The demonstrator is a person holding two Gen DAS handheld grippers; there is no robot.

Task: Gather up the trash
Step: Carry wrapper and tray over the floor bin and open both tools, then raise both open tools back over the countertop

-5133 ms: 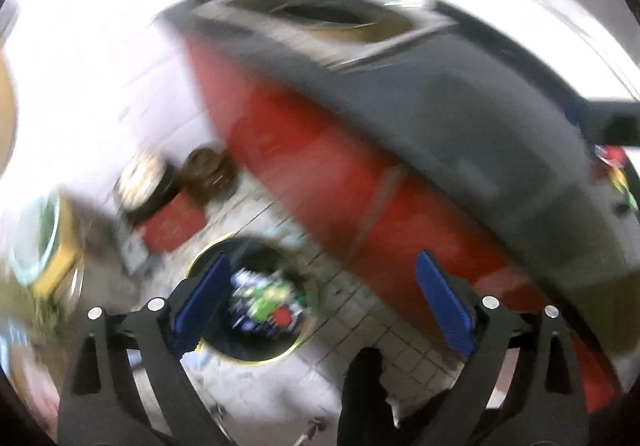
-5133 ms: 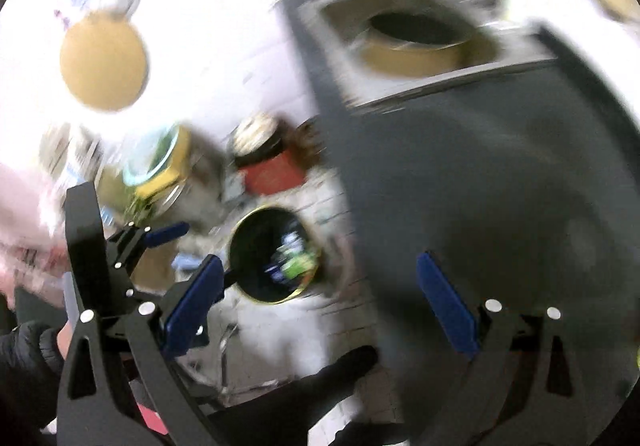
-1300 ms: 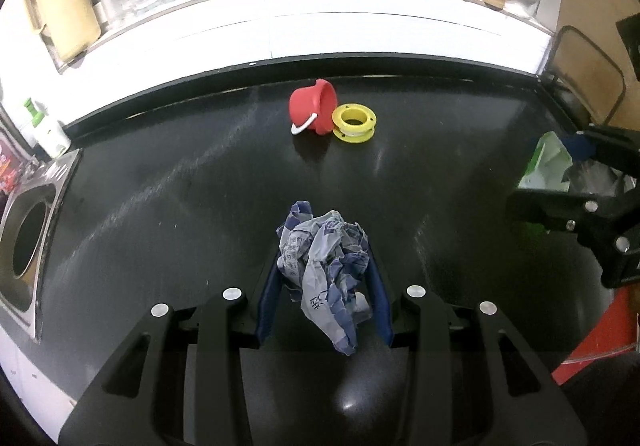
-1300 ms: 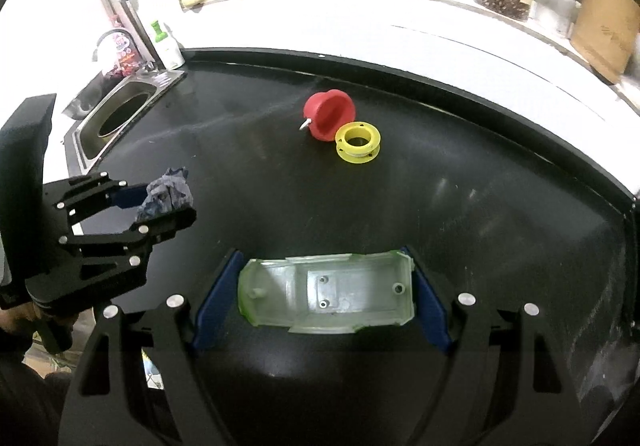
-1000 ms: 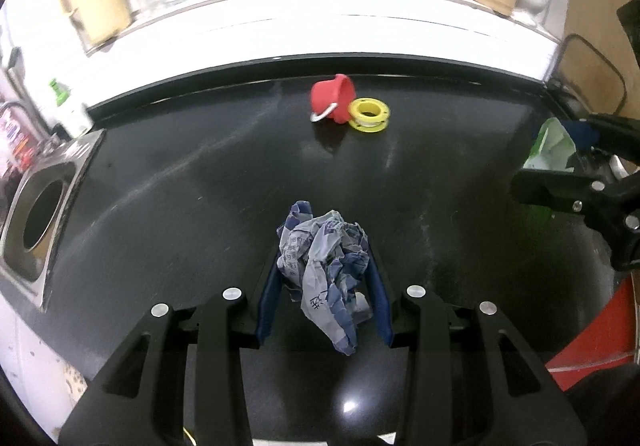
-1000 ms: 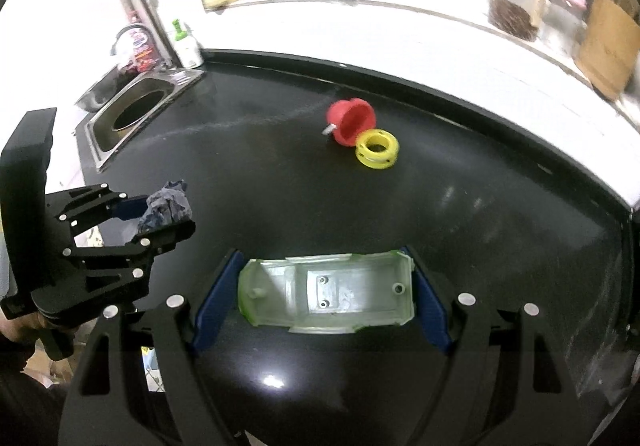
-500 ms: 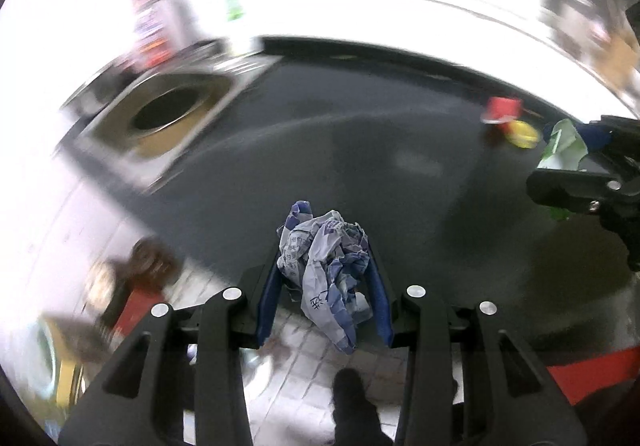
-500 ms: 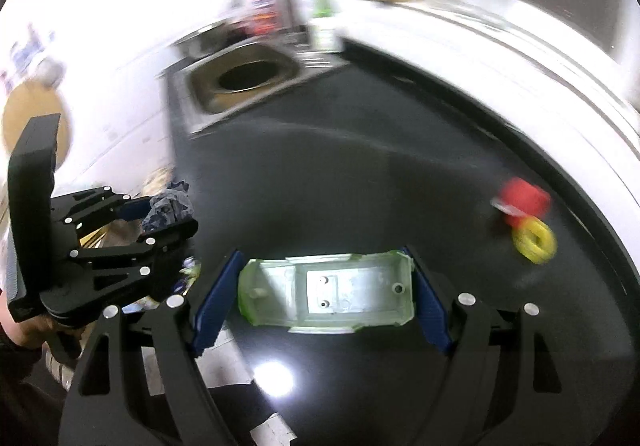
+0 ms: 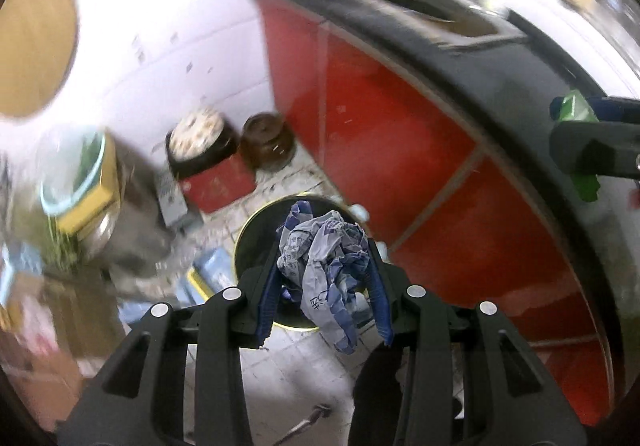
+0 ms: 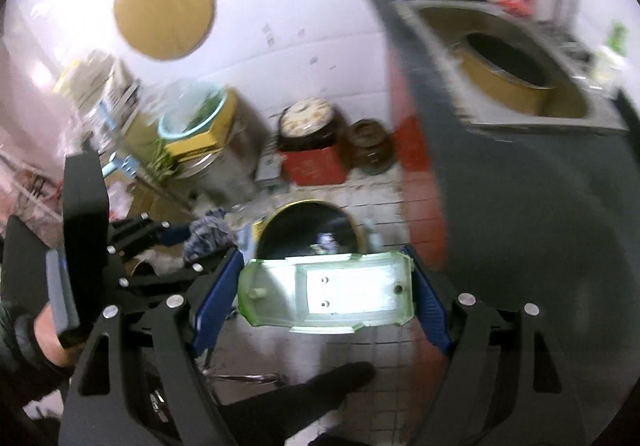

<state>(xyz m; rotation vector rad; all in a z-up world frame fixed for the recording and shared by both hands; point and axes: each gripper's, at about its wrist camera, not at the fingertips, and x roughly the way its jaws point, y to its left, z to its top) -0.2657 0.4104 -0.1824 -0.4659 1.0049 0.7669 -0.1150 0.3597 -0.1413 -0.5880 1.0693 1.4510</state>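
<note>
The left gripper (image 9: 325, 282) is clenched on a crumpled blue-and-white paper wad (image 9: 324, 266), held above the round black yellow-rimmed trash bin (image 10: 312, 224) on the tiled floor. The right gripper (image 10: 326, 292) clamps a translucent green plastic tray (image 10: 326, 294) over the bin, beside the red-fronted dark surface (image 10: 520, 206).

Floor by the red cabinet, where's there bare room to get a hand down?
Bare tile shows between the round bin and the red cabinet, and nearer the camera below the bin. Left of the bin is crowded: a red box, a brown jar, a metal pot and cardboard.
</note>
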